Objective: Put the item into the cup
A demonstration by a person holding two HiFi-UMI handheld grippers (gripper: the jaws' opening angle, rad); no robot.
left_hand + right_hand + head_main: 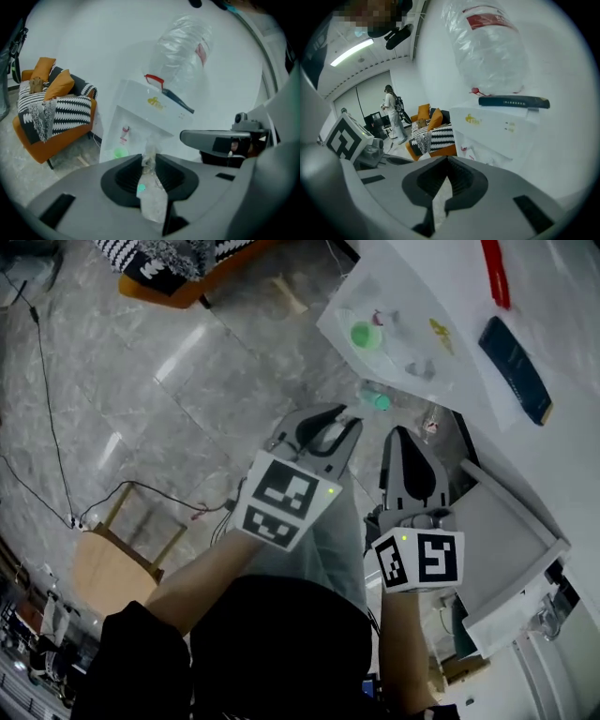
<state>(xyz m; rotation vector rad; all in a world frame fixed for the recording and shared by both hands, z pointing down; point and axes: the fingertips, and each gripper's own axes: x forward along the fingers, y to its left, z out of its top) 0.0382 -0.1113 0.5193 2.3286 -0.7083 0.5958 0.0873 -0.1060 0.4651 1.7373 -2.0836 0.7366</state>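
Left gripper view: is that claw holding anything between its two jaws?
Yes, the left gripper has its jaws pressed together on a clear plastic packet, with a small green spot showing through it.

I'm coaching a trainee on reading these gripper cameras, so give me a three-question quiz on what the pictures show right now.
1. True or false: the left gripper is shut on a crumpled clear plastic piece.
2. Multiple choice: what colour is the base of the sofa beside the white unit? A) blue B) orange C) green
3. Fill in the blank: in the right gripper view, the jaws of the right gripper stand ____ at their tips (apart / together).

Key: 1 true; 2 B; 3 together.
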